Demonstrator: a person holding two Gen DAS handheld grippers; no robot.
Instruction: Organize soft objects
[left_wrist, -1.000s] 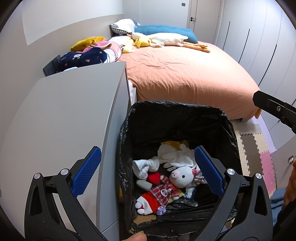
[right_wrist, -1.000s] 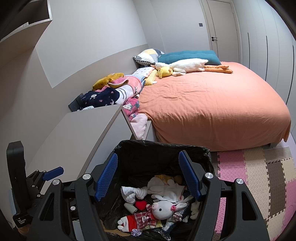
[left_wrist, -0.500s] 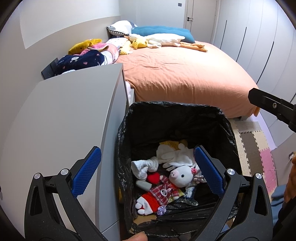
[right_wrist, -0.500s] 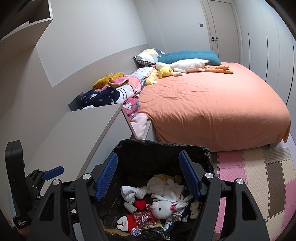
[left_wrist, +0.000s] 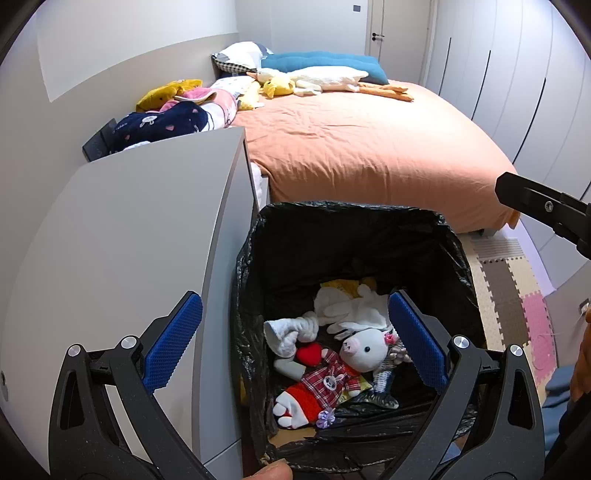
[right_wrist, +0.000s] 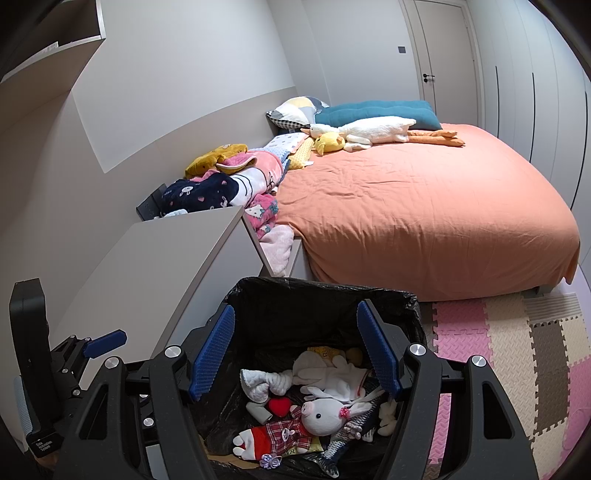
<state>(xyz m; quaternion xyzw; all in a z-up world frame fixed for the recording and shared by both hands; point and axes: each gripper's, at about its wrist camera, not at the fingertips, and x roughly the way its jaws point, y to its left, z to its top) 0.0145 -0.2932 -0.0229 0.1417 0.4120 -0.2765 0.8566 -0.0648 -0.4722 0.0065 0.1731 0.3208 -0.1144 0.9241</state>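
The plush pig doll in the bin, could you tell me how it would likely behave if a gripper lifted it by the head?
The plush pig doll looks soft, so it would probably squash. Its limp body sprawls across other toys, so it would likely dangle. It is probably light.

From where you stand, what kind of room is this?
Most likely a bedroom, probably a child's. A wide bed with an orange cover fills the room, plush toys lie by its pillows, and foam puzzle mats cover the floor beside it.
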